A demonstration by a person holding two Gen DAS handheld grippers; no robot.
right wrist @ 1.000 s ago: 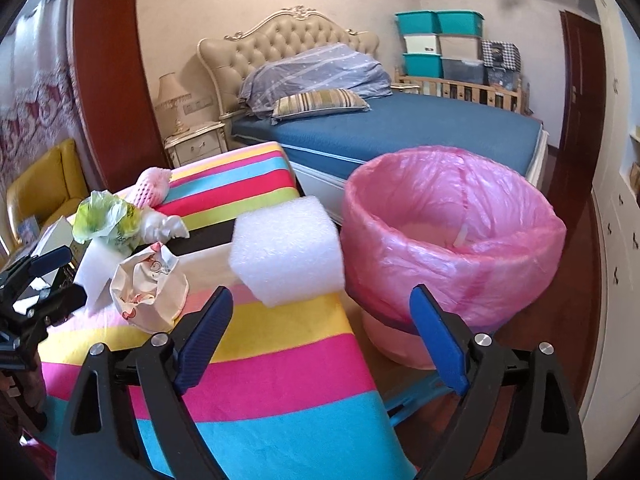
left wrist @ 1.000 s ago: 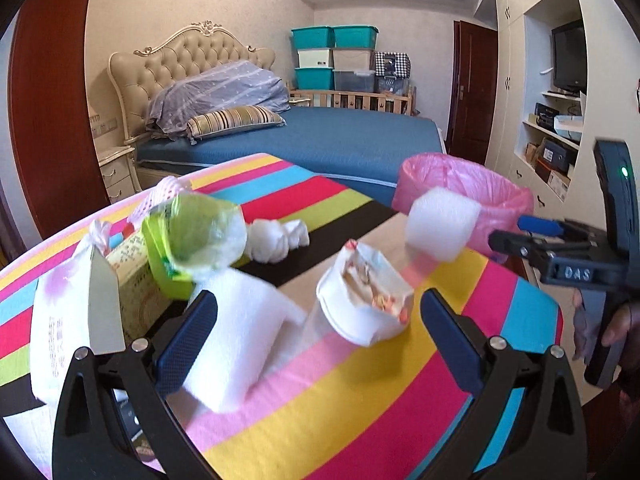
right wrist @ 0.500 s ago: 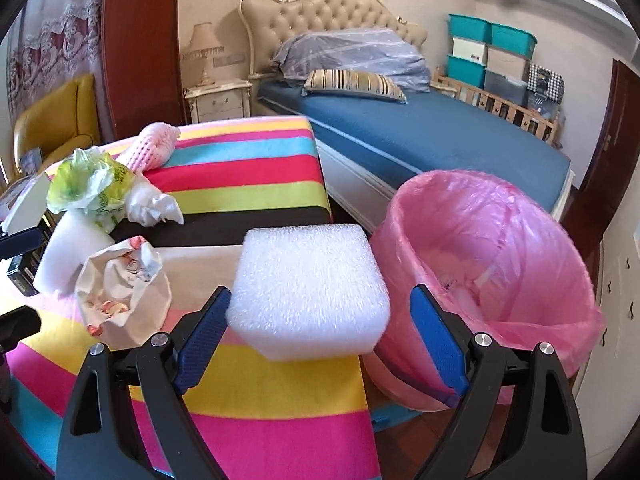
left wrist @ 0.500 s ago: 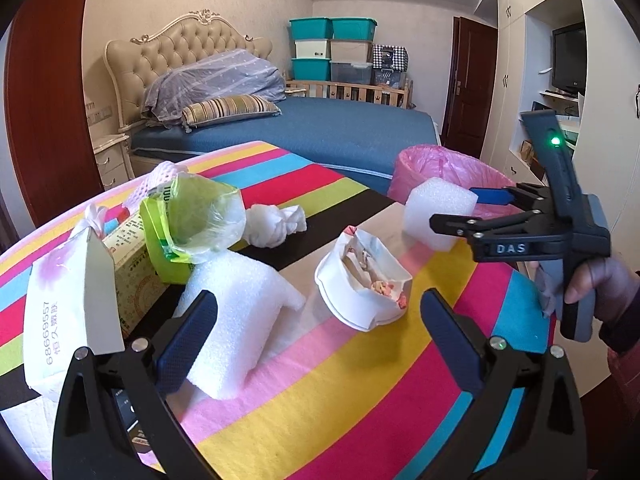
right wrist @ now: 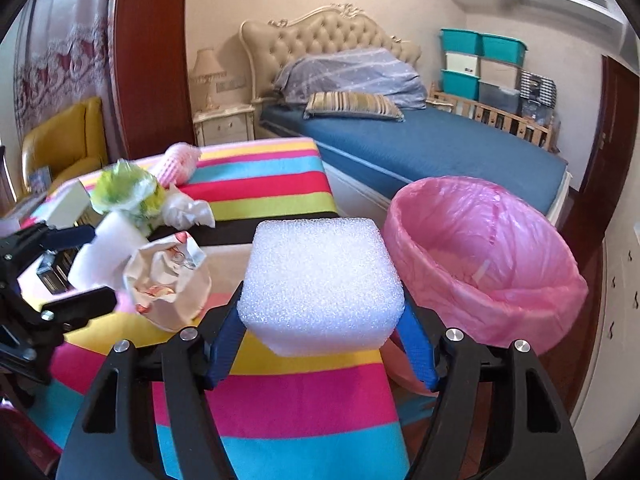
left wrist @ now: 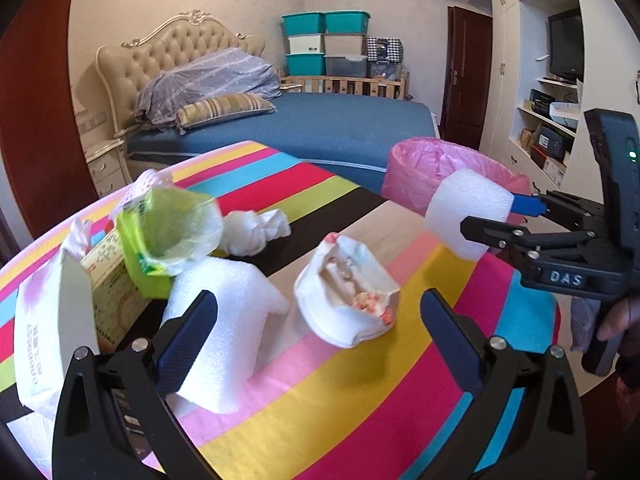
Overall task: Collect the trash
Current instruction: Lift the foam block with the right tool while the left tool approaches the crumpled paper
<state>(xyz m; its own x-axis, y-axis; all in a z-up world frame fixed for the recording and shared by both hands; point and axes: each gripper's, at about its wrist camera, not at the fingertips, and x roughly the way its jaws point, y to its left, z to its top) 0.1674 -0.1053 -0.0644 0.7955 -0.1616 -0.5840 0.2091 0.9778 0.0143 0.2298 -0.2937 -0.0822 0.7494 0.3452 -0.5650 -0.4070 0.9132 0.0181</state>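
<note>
White foam block (right wrist: 320,280) sits pinched in my right tongs (right wrist: 320,320) — their jaws have just been closing and the blue pads now press its two sides. I read it as lifted just clear of the striped counter (right wrist: 280,396), right beside the pink-lined bin (right wrist: 480,256) but not yet over its mouth. My left tongs (left wrist: 316,340) hang spread and empty above the rest of the litter: a second foam piece (left wrist: 228,320), a crumpled paper cup (left wrist: 348,300), a green wrapper (left wrist: 172,232) and a wadded tissue (left wrist: 256,228).

What worries me is the grip. Foam gives under pressure and the pads catch only its near end, so a quick swing toward the bin could let it pivot or squirt out onto the floor. The liner's rim is soft too — brushing it with the tongs could fold it inward. If I let go early, the block lands back on the counter edge.
</note>
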